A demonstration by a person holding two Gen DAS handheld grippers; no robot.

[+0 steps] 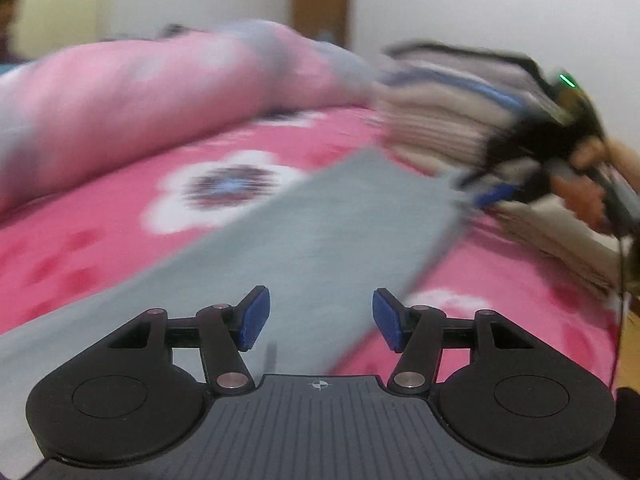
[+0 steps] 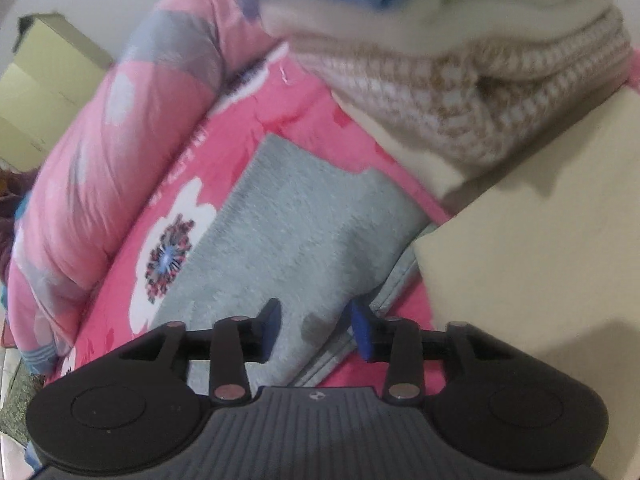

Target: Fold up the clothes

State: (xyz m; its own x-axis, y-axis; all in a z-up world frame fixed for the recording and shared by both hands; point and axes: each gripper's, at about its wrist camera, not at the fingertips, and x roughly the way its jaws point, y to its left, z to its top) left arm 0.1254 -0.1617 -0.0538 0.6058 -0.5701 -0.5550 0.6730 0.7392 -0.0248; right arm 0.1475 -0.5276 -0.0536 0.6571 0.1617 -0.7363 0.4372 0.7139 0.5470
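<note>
A grey garment (image 1: 320,220) is seen laid flat on a pink flowered bedsheet (image 1: 100,248), stretched out as a long strip straight ahead of the left gripper (image 1: 321,319). Its surface is shown as plain, soft and slightly fuzzy, with a stitched hem along the edge near the right gripper (image 2: 316,332). The left gripper's jaws are held wide apart above the cloth, with nothing between the blue pads (image 1: 254,320). The right gripper's jaws are also parted, and the grey cloth is seen lying between and under them; whether the pads touch it cannot be told. From the left wrist view the right gripper is seen blurred at the far end of the garment, held by a hand (image 1: 588,184). A stack of folded clothes (image 2: 460,92) is found ahead and to the right of the right gripper. A rolled pink quilt (image 2: 100,168) lies to its left.
</note>
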